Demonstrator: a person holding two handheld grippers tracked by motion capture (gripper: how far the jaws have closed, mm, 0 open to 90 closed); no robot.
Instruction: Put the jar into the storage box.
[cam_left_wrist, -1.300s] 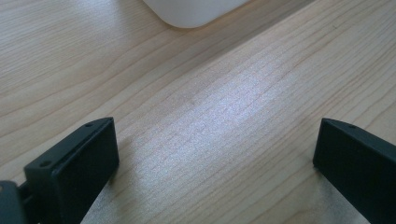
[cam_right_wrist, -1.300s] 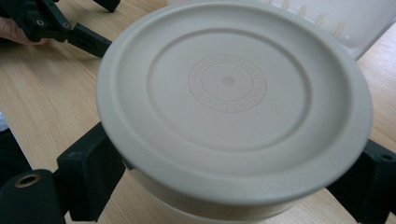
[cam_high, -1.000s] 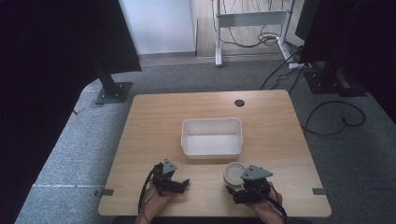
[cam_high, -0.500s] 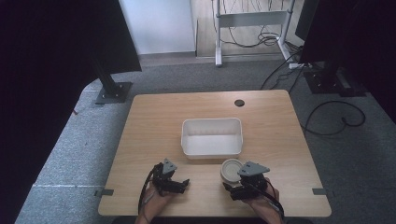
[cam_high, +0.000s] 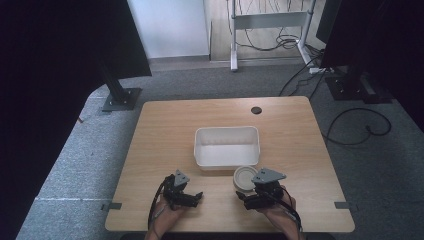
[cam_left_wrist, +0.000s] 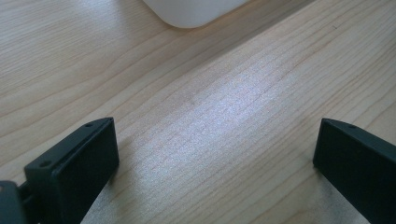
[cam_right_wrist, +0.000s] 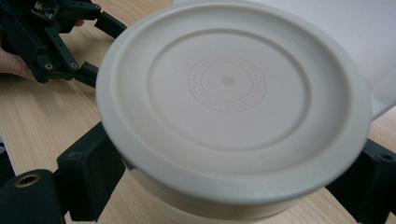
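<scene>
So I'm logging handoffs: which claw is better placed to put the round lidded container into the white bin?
The right claw: its jaws sit around the round lidded container beside the white bin. The left claw is open over bare table, farther off.

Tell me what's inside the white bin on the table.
From the high view, the white bin looks empty, only its bare white floor showing. The strip just behind its near wall is hidden. The round container in the right gripper sits outside it.

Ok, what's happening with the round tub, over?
Right gripper shut on round tub, lifted near white bin. Left gripper open, empty. Nothing in between.
</scene>
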